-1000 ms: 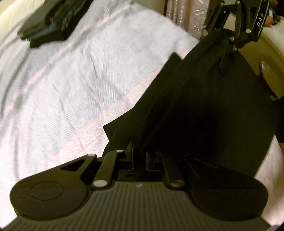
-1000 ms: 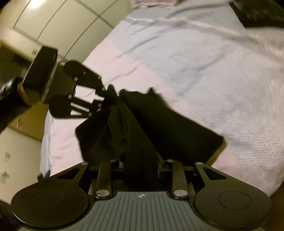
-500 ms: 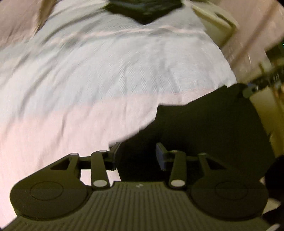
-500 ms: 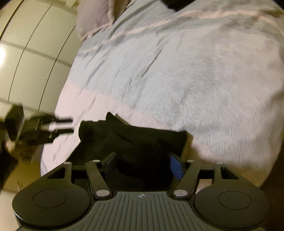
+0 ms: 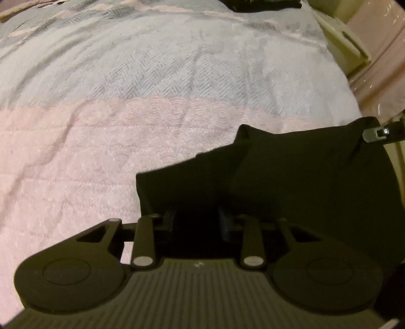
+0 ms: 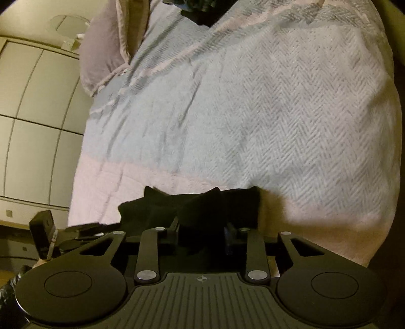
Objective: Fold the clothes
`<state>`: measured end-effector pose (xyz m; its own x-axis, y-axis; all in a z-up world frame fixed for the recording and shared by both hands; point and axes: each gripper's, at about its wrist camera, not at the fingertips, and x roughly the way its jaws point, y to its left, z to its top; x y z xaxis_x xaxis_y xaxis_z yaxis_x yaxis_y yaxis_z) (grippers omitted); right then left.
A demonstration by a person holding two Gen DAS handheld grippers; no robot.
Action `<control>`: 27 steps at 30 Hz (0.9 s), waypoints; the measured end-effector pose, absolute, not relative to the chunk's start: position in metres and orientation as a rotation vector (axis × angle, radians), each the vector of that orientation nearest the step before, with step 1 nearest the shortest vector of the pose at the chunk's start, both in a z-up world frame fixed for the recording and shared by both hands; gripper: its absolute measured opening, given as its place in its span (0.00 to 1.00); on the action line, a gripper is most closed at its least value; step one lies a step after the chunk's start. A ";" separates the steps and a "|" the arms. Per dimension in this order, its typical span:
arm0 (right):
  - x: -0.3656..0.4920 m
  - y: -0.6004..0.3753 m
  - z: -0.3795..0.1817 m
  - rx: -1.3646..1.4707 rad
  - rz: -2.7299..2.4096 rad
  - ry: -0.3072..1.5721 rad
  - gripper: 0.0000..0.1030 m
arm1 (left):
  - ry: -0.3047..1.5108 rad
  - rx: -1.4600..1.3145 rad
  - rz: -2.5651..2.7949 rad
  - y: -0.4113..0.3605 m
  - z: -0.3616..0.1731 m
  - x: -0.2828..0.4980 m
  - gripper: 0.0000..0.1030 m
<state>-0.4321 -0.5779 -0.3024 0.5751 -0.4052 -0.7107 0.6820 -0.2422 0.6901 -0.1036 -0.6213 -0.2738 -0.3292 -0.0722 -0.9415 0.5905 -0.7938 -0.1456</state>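
Black fabric fills the gap between the fingers of both grippers.

Left gripper (image 5: 197, 221): jaws partly open and just closing. The black garment (image 5: 291, 177) runs between the fingers, but the area is too dark to tell whether the pads press on it.

Right gripper (image 6: 202, 230): jaws partly open and also just closing. A bunched fold of the same garment sits between the pads and fills the gap, so it appears clamped.

Garment position: it lies on the bed at the near edge and spans from one gripper to the other. In the left wrist view it spreads from the gripper toward 2 o'clock, with one raised corner at about 1 o'clock. The right gripper's fingers (image 5: 372, 132) meet its far corner near 3 o'clock. In the right wrist view it is a low, creased heap directly at 12 o'clock from the fingers, and the left gripper meets its end at 9 o'clock.

Bed surface: the garment rests on the pink band (image 5: 76, 151) of the bedspread (image 5: 177, 63). Past the band, toward 12 o'clock, the weave is a pale blue-grey herringbone.

Further out: a dark pile (image 6: 197, 10) lies at the far end of the bed at 12 o'clock, well apart from the garment. A pillow (image 6: 101, 50) sits at 11 o'clock. Panelled cupboard doors (image 6: 30, 114) stand at 9 to 10 o'clock beside the bed.
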 end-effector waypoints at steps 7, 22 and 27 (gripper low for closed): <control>-0.433 -0.583 -0.315 1.499 -1.028 0.297 0.33 | 0.695 1.498 -2.152 -0.627 -0.279 -0.101 0.28; -0.421 -0.534 -0.280 1.477 -1.061 0.287 0.59 | 0.698 1.409 -2.273 -0.598 -0.245 -0.107 0.27; -0.413 -0.545 -0.293 1.469 -1.067 0.312 0.20 | 0.603 1.456 -2.235 -0.601 -0.273 -0.128 0.09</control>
